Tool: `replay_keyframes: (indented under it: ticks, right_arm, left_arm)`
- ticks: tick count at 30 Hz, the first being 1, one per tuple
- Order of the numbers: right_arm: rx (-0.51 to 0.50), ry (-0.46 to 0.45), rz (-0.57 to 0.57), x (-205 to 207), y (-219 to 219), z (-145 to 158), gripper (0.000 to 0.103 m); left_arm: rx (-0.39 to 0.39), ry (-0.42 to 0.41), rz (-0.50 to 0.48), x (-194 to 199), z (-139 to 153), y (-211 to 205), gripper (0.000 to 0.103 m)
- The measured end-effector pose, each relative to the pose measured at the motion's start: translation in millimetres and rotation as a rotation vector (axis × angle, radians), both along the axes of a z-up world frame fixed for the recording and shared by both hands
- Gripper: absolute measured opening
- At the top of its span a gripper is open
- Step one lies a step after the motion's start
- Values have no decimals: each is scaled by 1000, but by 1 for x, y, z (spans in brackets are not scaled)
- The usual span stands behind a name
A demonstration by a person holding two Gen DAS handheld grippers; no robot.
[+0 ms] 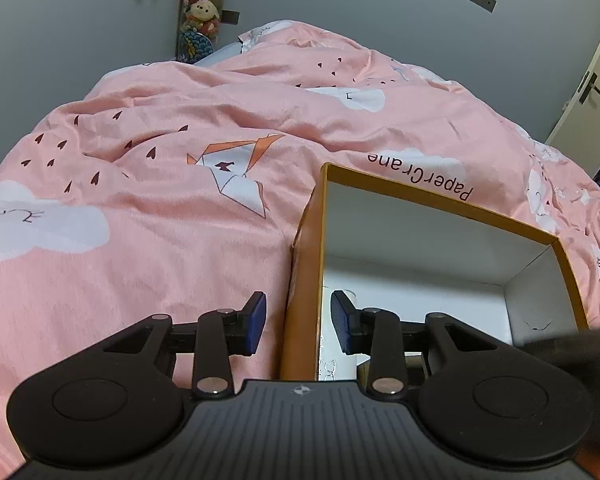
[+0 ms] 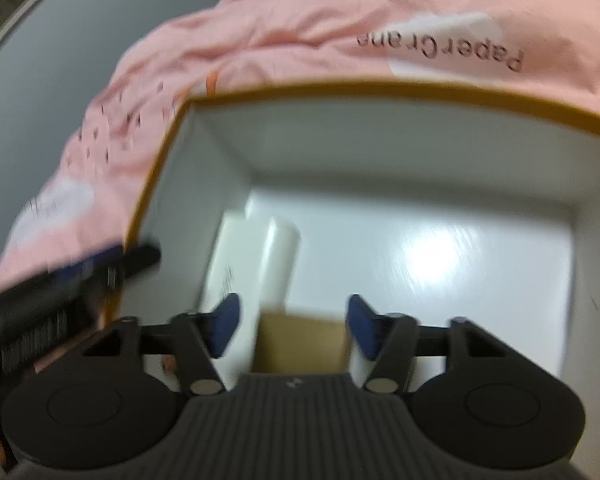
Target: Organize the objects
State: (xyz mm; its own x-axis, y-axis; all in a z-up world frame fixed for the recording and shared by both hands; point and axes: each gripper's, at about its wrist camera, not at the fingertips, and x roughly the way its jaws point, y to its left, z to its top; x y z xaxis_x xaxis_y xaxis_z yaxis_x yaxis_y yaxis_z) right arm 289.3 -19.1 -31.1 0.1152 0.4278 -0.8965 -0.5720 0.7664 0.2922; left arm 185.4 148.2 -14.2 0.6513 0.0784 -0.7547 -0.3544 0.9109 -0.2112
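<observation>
One orange box (image 2: 380, 94), one white bottle (image 2: 256, 264), one brown carton (image 2: 300, 340), both claws (image 1: 299, 322) (image 2: 294, 330) parted, gripping nothing.

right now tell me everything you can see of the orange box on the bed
The orange box is an open, lidless cardboard carton, orange outside and along its rim, glossy white inside. It sits upright on the pink bedcover. The left hand-held gripper straddles its near left wall, pads apart from it. Inside lie a white bottle and a small brown carton, under the open right hand-held gripper.
</observation>
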Motion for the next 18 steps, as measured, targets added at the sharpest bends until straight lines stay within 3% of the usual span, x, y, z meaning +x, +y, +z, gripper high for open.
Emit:
replay_keyframes:
  ticks: [7, 11, 18]
  right_arm:
    - [-81, 8, 21, -27, 9, -20, 68]
    - [-105, -7, 8, -31, 14, -26, 63]
    - [-32, -65, -59, -19, 3, -3, 62]
  left_arm:
    - [-21, 10, 4, -5, -5, -1, 41]
    - [-24, 5, -2, -5, -4, -2, 41]
    - [-25, -1, -16, -3, -4, -2, 33]
